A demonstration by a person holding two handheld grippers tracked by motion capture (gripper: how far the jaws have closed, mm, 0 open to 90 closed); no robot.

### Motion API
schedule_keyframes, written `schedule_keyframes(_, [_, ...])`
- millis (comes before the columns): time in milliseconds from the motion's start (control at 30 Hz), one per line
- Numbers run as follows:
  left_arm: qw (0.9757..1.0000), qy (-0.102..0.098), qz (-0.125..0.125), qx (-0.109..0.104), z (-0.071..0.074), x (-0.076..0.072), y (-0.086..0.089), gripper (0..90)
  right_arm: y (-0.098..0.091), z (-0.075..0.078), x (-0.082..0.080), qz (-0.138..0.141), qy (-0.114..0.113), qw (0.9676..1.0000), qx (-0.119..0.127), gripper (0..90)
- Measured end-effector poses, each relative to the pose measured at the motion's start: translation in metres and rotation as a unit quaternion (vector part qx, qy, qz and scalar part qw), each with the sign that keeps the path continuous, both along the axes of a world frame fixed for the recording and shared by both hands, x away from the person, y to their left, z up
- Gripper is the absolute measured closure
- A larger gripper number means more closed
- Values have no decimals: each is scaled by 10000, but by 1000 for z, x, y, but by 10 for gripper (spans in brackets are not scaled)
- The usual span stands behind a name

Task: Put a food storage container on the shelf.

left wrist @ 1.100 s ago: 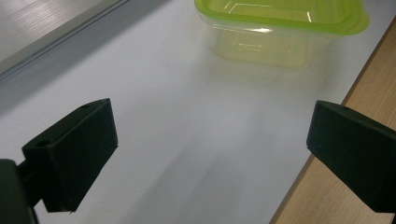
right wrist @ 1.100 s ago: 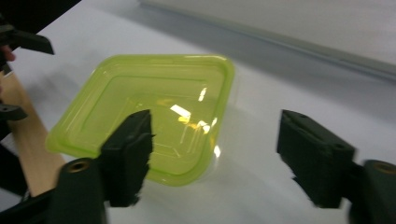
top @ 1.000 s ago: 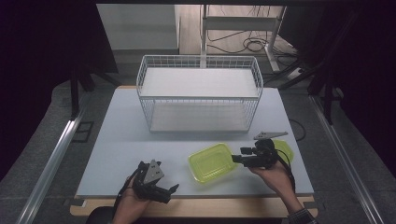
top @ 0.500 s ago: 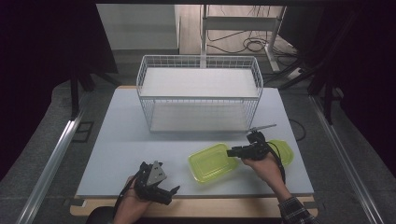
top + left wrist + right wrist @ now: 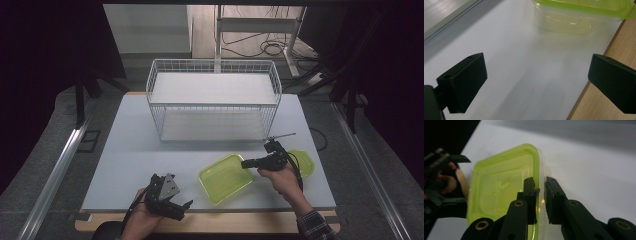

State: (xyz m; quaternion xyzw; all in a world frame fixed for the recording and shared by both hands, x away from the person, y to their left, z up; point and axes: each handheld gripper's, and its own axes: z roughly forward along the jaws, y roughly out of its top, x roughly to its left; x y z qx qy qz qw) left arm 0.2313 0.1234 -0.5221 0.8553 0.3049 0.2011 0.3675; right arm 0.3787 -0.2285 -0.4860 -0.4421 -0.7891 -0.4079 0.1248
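A translucent green container (image 5: 225, 177) lies on the white table (image 5: 125, 150) near the front edge; it also appears in the left gripper view (image 5: 574, 15). My right gripper (image 5: 246, 163) reaches in from the right. In the right gripper view its jaws (image 5: 539, 182) straddle the right rim of the container (image 5: 499, 185), one inside and one outside; they have just been closing and now pinch the wall. My left gripper (image 5: 182, 209) rests at the front edge, left of the container, open with nothing but bare table between its jaws (image 5: 536, 70).
A white wire basket (image 5: 214, 100) stands at the back middle of the table. A green lid (image 5: 306, 162) lies just right of my right hand. A wooden strip (image 5: 225, 222) runs along the table's front edge.
The right gripper slid left from beside the lid onto the container's right rim, and its jaws came together on the wall. The left gripper stayed put.
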Motion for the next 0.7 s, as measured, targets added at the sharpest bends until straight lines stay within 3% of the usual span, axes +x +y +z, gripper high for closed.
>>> schedule_keyframes(133, [10000,-14,-3,-1,0,0,0,22,-2,5,-2,-24,88,9993,373,808])
schedule_keyframes(500, [10000,-35,-5,12,0,-1,0,22,-4,13,-5,-84,-42,9986,520,817])
schedule_keyframes(700, [10000,-39,-10,23,0,-1,0,22,-6,14,-5,-106,7,9980,628,820])
